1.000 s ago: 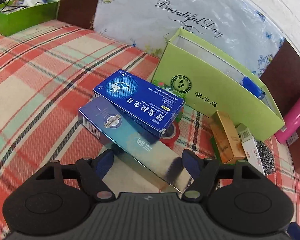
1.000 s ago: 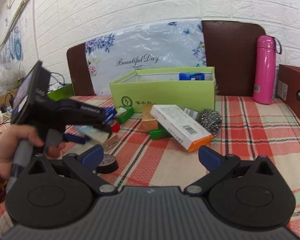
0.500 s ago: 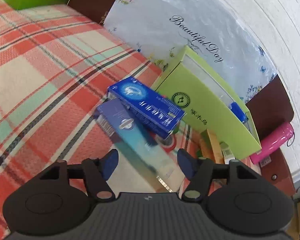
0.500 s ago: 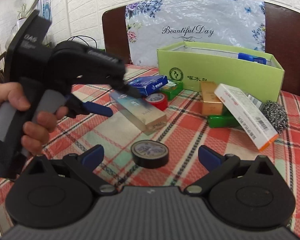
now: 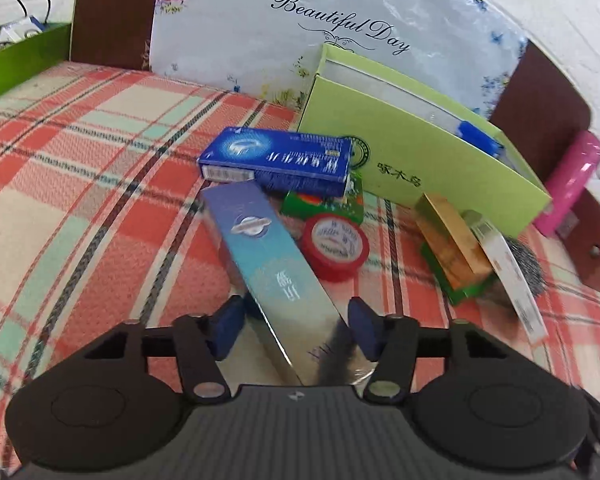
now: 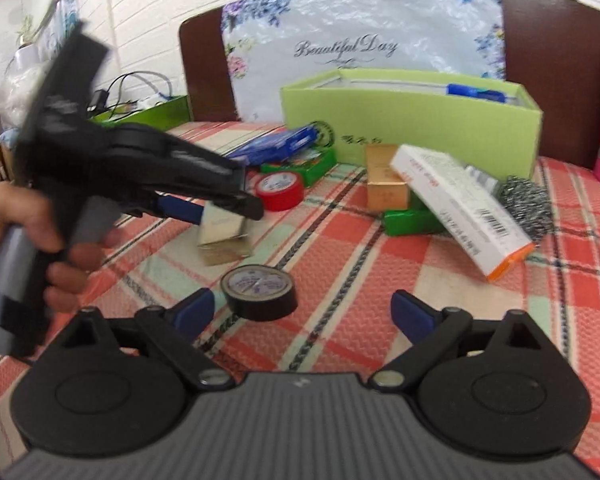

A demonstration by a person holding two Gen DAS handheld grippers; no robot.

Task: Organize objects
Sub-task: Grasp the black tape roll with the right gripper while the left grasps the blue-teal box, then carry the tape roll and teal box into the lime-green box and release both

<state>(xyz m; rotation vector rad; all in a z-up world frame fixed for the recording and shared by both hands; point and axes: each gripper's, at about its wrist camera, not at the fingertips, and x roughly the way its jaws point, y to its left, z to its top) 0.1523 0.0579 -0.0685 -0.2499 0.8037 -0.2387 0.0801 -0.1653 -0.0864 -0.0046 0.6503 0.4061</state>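
My left gripper (image 5: 296,328) has its pads on either side of a long blue-to-silver box (image 5: 272,272), lifted off the plaid cloth; its silver end (image 6: 222,226) shows in the right wrist view under the left gripper (image 6: 220,204). A dark blue box (image 5: 276,160) lies just beyond, on a small green box (image 5: 324,204). A red tape roll (image 5: 335,244) sits beside them. The open light green box (image 5: 420,156) stands behind. My right gripper (image 6: 302,314) is open and empty, just behind a black tape roll (image 6: 260,290).
An orange box (image 6: 384,184), a white and orange box (image 6: 464,208), a green box (image 6: 412,220) and a steel scourer (image 6: 528,208) lie right of centre. A pink bottle (image 5: 572,180) stands at the far right. A green tray (image 5: 16,64) is at far left.
The left gripper has turned and lifted the long blue-silver box, which now points up past the dark blue box. The right gripper has moved closer to the black tape roll.
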